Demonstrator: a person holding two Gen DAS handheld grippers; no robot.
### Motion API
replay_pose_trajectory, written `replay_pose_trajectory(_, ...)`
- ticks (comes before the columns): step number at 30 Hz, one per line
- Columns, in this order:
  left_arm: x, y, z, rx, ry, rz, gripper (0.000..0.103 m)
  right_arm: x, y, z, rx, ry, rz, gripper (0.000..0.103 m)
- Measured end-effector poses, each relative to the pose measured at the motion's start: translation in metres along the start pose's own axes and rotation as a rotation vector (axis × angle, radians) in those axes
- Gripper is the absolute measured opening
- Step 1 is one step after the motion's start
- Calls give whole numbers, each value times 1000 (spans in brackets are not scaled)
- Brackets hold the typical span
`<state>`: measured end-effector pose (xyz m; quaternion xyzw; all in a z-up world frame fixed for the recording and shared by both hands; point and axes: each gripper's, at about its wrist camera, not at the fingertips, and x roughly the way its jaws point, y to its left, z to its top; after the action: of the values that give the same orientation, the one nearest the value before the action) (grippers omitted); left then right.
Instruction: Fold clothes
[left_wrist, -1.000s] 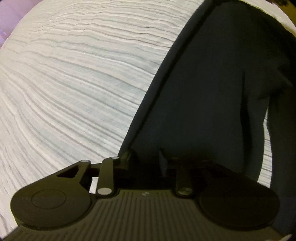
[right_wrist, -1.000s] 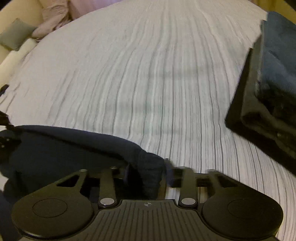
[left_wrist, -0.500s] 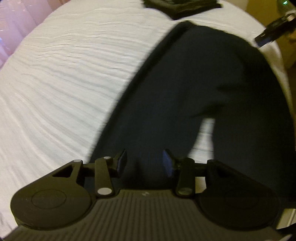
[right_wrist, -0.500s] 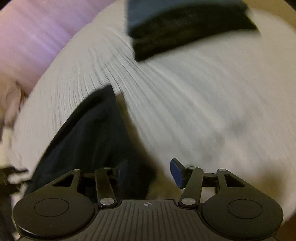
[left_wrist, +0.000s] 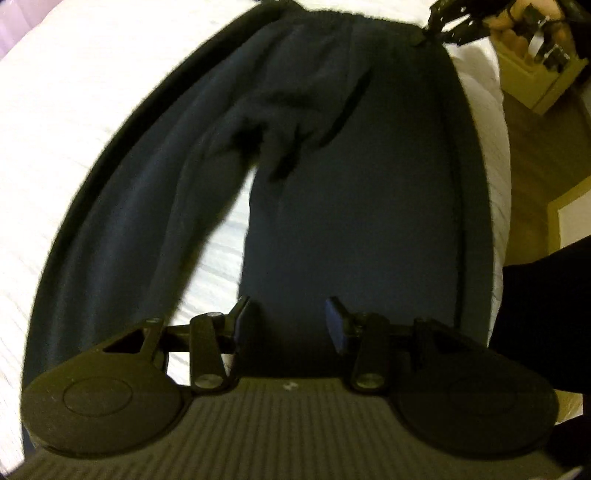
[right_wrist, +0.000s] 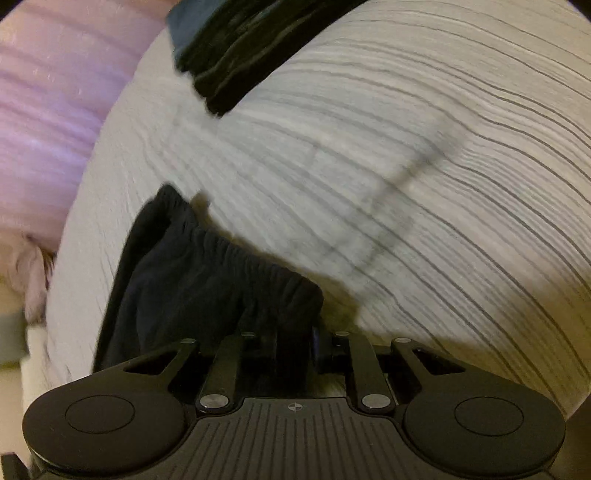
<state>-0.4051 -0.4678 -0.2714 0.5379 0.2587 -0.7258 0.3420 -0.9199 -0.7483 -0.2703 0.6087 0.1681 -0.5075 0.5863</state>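
Dark navy fleece sweatpants (left_wrist: 354, 229) lay spread flat on the bed's white grey-striped cover (right_wrist: 424, 155). Right hand-held gripper (right_wrist: 295, 343) was closing, clenched on the gathered elastic waistband (right_wrist: 236, 258). Left hand-held gripper (left_wrist: 286, 319) stood released, jaws apart over one leg. Folded dark clothes stack (right_wrist: 236, 48) lay well apart.

A bed (right_wrist: 424, 155) with a striped white cover carries dark trousers (left_wrist: 332, 166) spread flat ahead of the left gripper (left_wrist: 288, 317), and a folded dark stack (right_wrist: 236, 55) lies beyond the right gripper (right_wrist: 295, 339).
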Motion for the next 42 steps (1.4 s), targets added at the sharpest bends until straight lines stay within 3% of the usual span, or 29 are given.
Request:
replay_pose_trajectory(1,0,-2,-5,-15,3,6,39,0,6,0,-12,-3,-13,27)
replay_pose_trajectory(2,0,-4,-9,-31,5,11,39,-4,13,-1,-40,-22,-46,45)
replay_pose_trajectory(4,-4,-9,-18,-63,1,20,39,-20,31,-12,-134,-89,-100,53)
replay_pose_trajectory(6,-10,-13,-27,-97,-6,29,43,-33,51,-25,-237,-137,-134,53)
replay_pose_trajectory(8,-13,-16,-41,-134,1,40,44,-36,77,-43,-340,-129,-102,53)
replay_pose_trajectory(14,-27,-16,-108,-237,43,85,44,2,150,-116,-586,75,50,53)
replay_pose_trajectory(16,-36,-14,-134,-236,64,124,44,23,161,-139,-579,180,72,53)
replay_pose_trajectory(20,-60,-9,-187,-266,89,210,44,44,178,-184,-619,282,-45,53)
replay_pose_trajectory(24,-92,-1,-241,-374,98,289,57,34,198,-219,-650,249,-118,58)
replay_pose_trajectory(26,-107,1,-267,-417,97,319,63,26,208,-235,-635,202,-145,81)
replay_pose_trajectory(31,-138,7,-320,-517,81,348,70,1,234,-278,-589,116,-181,81)
replay_pose_trajectory(37,-166,17,-340,-620,48,379,76,-24,262,-324,-566,100,-182,82)
replay_pose_trajectory(42,-173,20,-343,-663,28,386,77,-41,275,-330,-652,93,-202,82)
